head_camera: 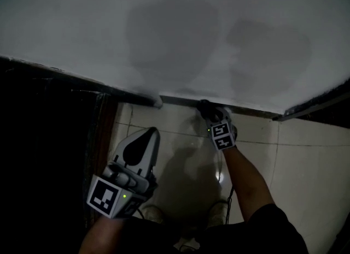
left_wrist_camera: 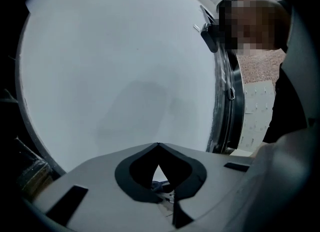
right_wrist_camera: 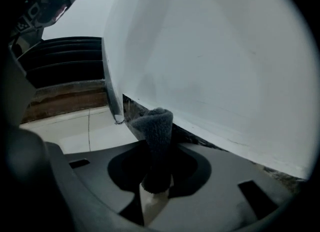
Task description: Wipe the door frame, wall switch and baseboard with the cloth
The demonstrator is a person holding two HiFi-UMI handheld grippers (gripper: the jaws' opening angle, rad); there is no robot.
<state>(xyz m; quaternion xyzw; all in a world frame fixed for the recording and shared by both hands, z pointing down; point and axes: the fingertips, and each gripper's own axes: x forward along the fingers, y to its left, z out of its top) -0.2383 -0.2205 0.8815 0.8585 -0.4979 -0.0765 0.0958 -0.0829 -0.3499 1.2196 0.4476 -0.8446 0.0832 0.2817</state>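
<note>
A dark grey fuzzy cloth (right_wrist_camera: 155,126) sticks up from my right gripper (right_wrist_camera: 156,151), which is shut on it. In the head view the cloth (head_camera: 204,106) is pressed to the dark baseboard (head_camera: 246,112) at the foot of the white wall (head_camera: 175,34), with the right gripper (head_camera: 210,115) just below it. The baseboard (right_wrist_camera: 200,137) shows as a dark strip right behind the cloth. My left gripper (head_camera: 152,134) hangs over the floor tiles to the left, jaws together and empty. Its tips (left_wrist_camera: 158,146) face the bare wall.
Pale floor tiles (head_camera: 175,154) lie below the wall. A dark opening with a brown wooden sill (head_camera: 106,127) is at the left, beyond the wall's corner (head_camera: 158,102). A dark vertical frame (left_wrist_camera: 231,91) and a person stand at the right of the left gripper view.
</note>
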